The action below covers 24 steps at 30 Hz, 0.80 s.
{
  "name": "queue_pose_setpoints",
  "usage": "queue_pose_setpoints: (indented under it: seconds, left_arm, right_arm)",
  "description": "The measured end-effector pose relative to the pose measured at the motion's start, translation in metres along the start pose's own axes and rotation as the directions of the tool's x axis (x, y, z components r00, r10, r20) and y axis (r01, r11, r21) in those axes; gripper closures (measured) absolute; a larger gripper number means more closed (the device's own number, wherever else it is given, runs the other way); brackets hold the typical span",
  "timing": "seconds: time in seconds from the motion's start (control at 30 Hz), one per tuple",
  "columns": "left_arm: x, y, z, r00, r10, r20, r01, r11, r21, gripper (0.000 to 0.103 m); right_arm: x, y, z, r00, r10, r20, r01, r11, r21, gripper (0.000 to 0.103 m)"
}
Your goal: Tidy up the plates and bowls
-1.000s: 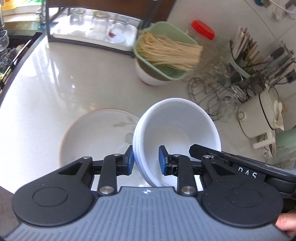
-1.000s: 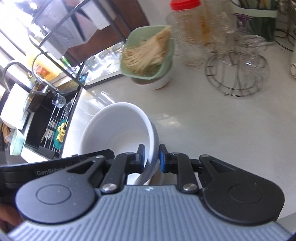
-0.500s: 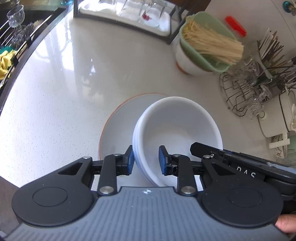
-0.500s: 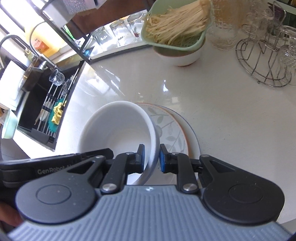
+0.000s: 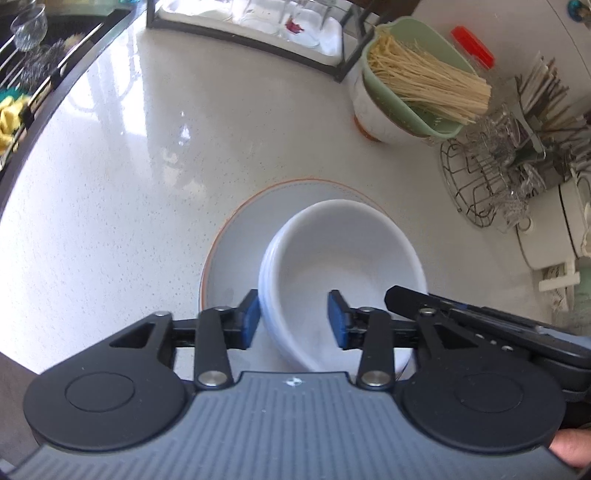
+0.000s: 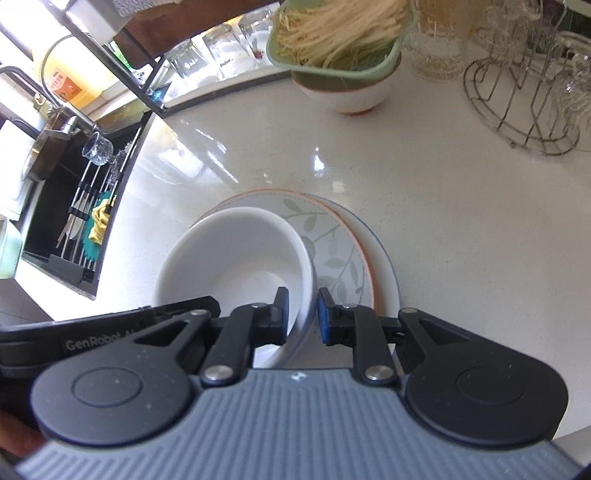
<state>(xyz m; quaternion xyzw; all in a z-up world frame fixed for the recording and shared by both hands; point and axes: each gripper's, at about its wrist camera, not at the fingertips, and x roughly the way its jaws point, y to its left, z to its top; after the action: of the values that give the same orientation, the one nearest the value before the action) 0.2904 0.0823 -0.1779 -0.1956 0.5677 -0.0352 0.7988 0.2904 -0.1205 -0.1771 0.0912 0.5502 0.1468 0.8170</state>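
Observation:
A white bowl (image 5: 343, 258) sits on stacked plates (image 5: 236, 258) on the white counter. My left gripper (image 5: 293, 319) straddles the bowl's left rim with its jaws spread apart, a gap showing at the inner pad. My right gripper (image 6: 301, 314) is shut on the bowl's (image 6: 236, 258) right rim. In the right wrist view the top plate (image 6: 332, 251) has a leaf pattern and orange rim, and a blue-rimmed plate (image 6: 384, 273) lies under it.
A green strainer of dry noodles (image 5: 417, 85) sits on a white bowl at the back. A wire glass rack (image 5: 487, 177) stands to the right, a tray of glasses (image 5: 258, 22) at the back, and the sink (image 6: 74, 206) to the left.
Both grippers carried the bowl over the plates and lowered it onto them. The left gripper's jaws have widened off the rim; the right stays clamped.

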Motion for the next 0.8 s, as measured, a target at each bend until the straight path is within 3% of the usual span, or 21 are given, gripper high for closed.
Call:
queue_pose_setpoints:
  seconds: [0.03, 0.1, 0.17, 0.43, 0.57, 0.8]
  left_arm:
    - [-0.002, 0.0, 0.001, 1.0, -0.002, 0.005, 0.002, 1.0, 0.013, 0.054]
    - [-0.005, -0.002, 0.005, 1.0, -0.01, 0.01, 0.01, 0.999, 0.035, 0.053]
    - [-0.009, -0.003, 0.008, 1.0, -0.009, 0.01, 0.009, 0.998, 0.055, 0.05]
    - [-0.034, 0.002, 0.025, 0.999, -0.014, 0.033, 0.009, 0.99, 0.137, 0.048]
    - [-0.058, -0.002, 0.03, 0.998, -0.009, 0.07, -0.003, 0.985, 0.173, 0.048]
    - [-0.101, -0.017, 0.021, 0.99, 0.002, 0.144, -0.03, 0.981, 0.191, 0.048]
  right_arm:
    - [-0.003, 0.0, -0.001, 1.0, -0.002, 0.007, 0.002, 1.0, -0.001, 0.077]
    - [-0.009, -0.001, -0.002, 1.0, -0.007, 0.027, 0.007, 1.0, 0.01, 0.062]
    - [-0.015, -0.001, -0.004, 0.998, -0.024, 0.053, 0.023, 0.999, 0.023, 0.058]
    - [-0.033, 0.008, -0.01, 0.988, -0.073, 0.134, 0.065, 0.996, 0.062, 0.06]
    - [-0.048, 0.01, -0.012, 0.981, -0.062, 0.183, 0.042, 0.993, 0.109, 0.06]
    - [-0.091, 0.019, -0.016, 0.949, -0.028, 0.315, 0.006, 0.998, 0.069, 0.059]
